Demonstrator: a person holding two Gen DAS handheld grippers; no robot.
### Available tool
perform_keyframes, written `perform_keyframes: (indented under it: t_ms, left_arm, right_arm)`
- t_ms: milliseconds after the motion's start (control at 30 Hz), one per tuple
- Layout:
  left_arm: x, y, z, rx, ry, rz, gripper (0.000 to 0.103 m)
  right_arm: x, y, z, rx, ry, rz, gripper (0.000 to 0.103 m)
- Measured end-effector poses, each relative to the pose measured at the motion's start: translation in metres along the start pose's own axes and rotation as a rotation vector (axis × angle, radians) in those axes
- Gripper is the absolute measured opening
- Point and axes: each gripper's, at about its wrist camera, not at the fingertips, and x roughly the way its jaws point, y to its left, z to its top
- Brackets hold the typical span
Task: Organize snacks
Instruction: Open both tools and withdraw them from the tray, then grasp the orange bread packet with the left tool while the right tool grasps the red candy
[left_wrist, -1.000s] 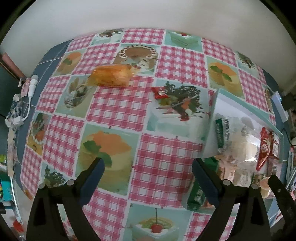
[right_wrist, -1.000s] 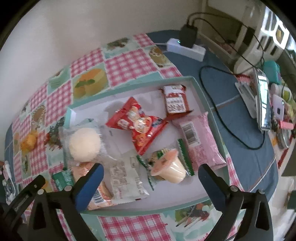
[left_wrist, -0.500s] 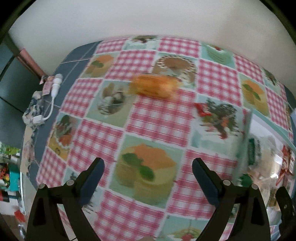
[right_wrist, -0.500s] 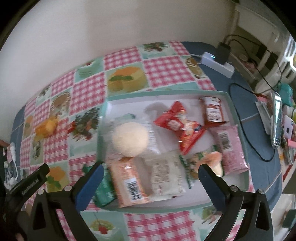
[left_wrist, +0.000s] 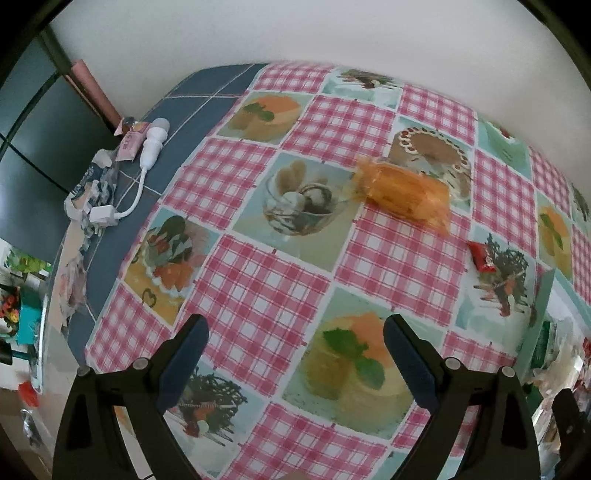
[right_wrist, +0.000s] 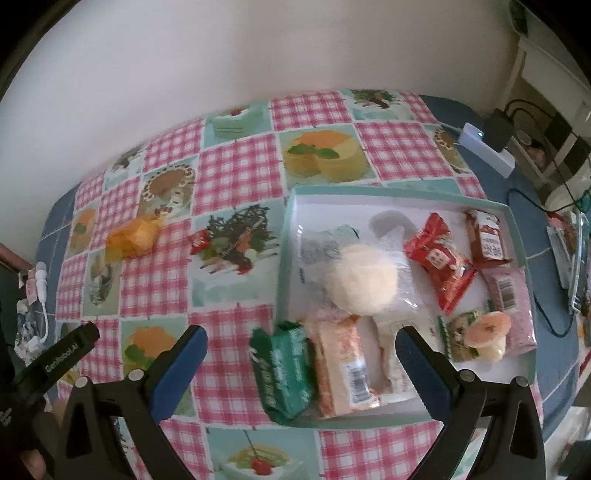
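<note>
An orange wrapped snack (left_wrist: 404, 192) lies on the checked tablecloth, far ahead of my left gripper (left_wrist: 295, 334), which is open and holds nothing. A small red candy (left_wrist: 481, 257) lies to the right of it. In the right wrist view the same orange snack (right_wrist: 133, 236) and red candy (right_wrist: 199, 240) sit left of a teal tray (right_wrist: 291, 206) filled with several packets. A green packet (right_wrist: 284, 369) hangs over the tray's near left corner. My right gripper (right_wrist: 301, 341) is open and empty above that corner.
A white cable and plug (left_wrist: 147, 155) with scraps of paper lie on the blue table edge at the left. A white power strip (right_wrist: 487, 147) with a black adapter and cords sits at the far right. A wall runs behind the table.
My left gripper has swung left, so the orange snack now sits upper right and the tray has slid to the frame's right edge. My right gripper has turned left too; the tray moved right.
</note>
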Motion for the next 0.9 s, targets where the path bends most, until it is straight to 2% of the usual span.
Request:
perform_keyframes:
  t_ms: [133, 333, 433, 500, 567, 700, 833, 900]
  left_arm:
    - [0.005, 0.005, 0.012, -0.012, 0.010, -0.035, 0.096]
    - [0.014, 0.008, 0.033, -0.034, 0.024, -0.108, 0.096]
    - [0.015, -0.001, 0.043, -0.001, -0.002, -0.104, 0.096]
    - [0.016, -0.011, 0.049, 0.049, -0.023, -0.103, 0.096]
    - [0.022, -0.018, 0.055, 0.075, -0.008, -0.138, 0.096]
    - [0.037, -0.021, 0.069, 0.052, 0.024, -0.165, 0.096]
    - [0.052, -0.018, 0.086, 0.001, 0.058, -0.207, 0.096]
    - [0.056, -0.017, 0.093, -0.015, 0.059, -0.215, 0.096]
  right_arm:
    - [0.002, 0.003, 0.009, 0.000, -0.020, -0.012, 0.103]
    - [0.009, 0.003, 0.028, 0.020, -0.045, 0.033, 0.103]
    - [0.017, 0.006, 0.038, 0.023, -0.041, 0.048, 0.102]
    - [0.023, 0.011, 0.045, 0.004, -0.036, 0.052, 0.096]
    - [0.031, 0.019, 0.051, -0.014, -0.018, 0.057, 0.089]
    - [0.042, 0.040, 0.057, -0.067, 0.003, 0.068, 0.081]
    - [0.060, 0.065, 0.063, -0.110, 0.041, 0.088, 0.068]
    - [0.070, 0.074, 0.066, -0.119, 0.063, 0.093, 0.066]
